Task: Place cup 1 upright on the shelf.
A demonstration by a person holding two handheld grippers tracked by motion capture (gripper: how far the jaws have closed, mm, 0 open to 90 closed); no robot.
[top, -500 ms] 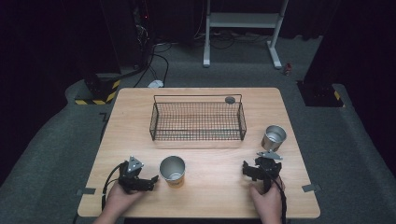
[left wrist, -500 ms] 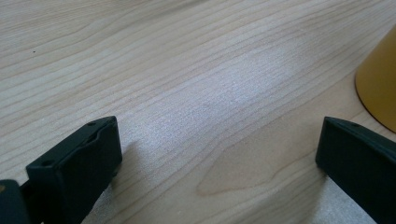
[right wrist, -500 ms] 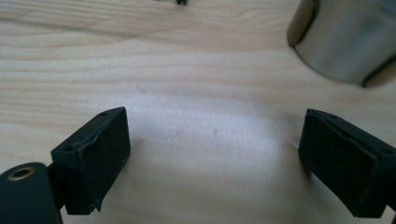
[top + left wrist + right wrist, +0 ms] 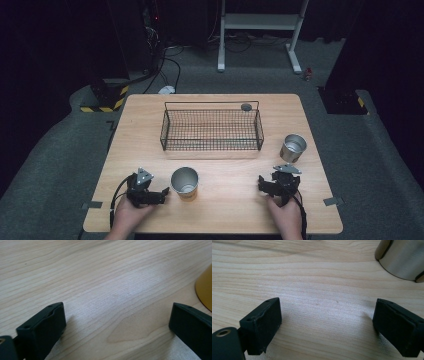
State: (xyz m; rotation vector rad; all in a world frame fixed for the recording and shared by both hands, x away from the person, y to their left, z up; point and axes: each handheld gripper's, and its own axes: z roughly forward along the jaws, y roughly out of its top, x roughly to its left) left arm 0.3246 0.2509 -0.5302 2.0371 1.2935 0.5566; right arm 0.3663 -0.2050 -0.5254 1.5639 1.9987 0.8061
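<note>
The left gripper [image 4: 162, 192] rests low on the table [image 4: 230, 210] at its near left, held in the person's left hand [image 4: 131, 212]. In the left gripper view its jaws stand wide apart with bare wood between them and nothing in their hold. The yellow cup [image 4: 184, 182] stands upright just beside it, to its right, apart from the jaws; in the left gripper view its yellow wall [image 4: 205, 288] shows at the right edge, just beyond the right jaw.

The wire basket [image 4: 211, 129] sits past the cup, in the middle of the table, with a small dark round thing [image 4: 246, 106] at its far right corner.

The right gripper [image 4: 274, 184] rests at the near right in the right hand [image 4: 286, 215], its jaws also spread wide over bare wood, gripping nothing. The steel cup [image 4: 293, 148] stands upright near it, farther out and a little to the right; in the right gripper view its wall [image 4: 404, 258] lies beyond the right jaw, clear of it.
</note>
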